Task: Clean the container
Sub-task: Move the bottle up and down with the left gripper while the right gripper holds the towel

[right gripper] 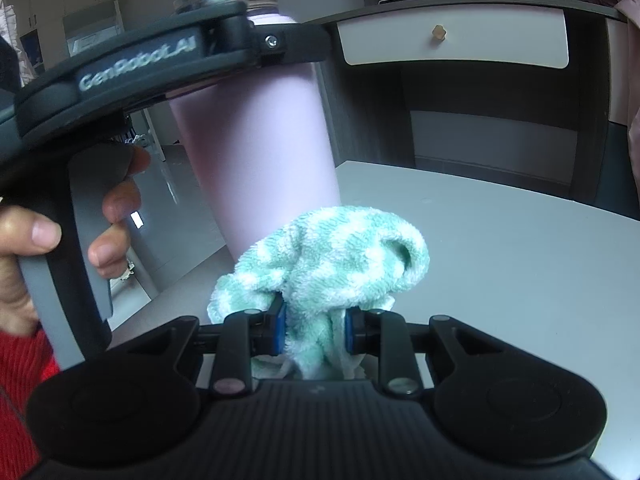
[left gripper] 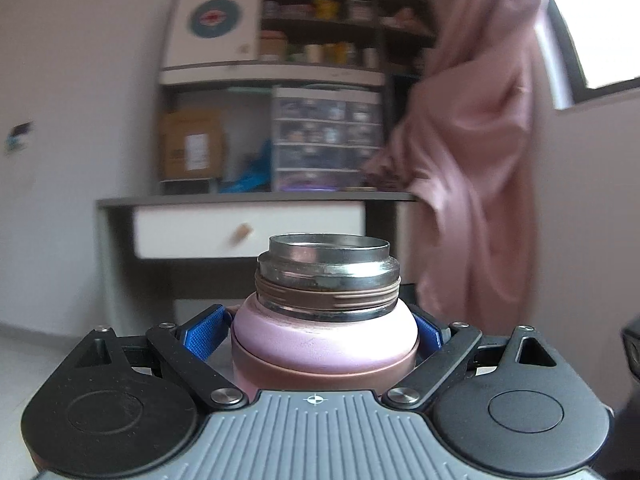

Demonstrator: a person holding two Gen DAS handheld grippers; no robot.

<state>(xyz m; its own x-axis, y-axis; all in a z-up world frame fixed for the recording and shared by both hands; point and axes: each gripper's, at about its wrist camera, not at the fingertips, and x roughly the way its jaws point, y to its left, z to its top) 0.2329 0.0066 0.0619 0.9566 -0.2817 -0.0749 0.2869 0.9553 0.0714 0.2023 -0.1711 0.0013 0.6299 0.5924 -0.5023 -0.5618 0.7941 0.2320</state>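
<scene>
A pink metal bottle (left gripper: 324,340) with an open steel mouth (left gripper: 328,254) and no lid stands upright between the blue pads of my left gripper (left gripper: 320,332), which is shut on its shoulder. In the right wrist view the same bottle (right gripper: 260,152) is held upright above the table, with the left gripper (right gripper: 276,42) clamped near its top. My right gripper (right gripper: 314,328) is shut on a bunched green-and-white towel (right gripper: 336,256). The towel sits against the bottle's lower side, hiding the bottle's base.
A white table (right gripper: 500,264) lies below both grippers. Behind it is a grey desk with a white drawer (right gripper: 456,36), shelves with jars and plastic drawers (left gripper: 326,136), and a pink hanging cloth (left gripper: 480,140). A person's hand (right gripper: 36,240) holds the left gripper's handle.
</scene>
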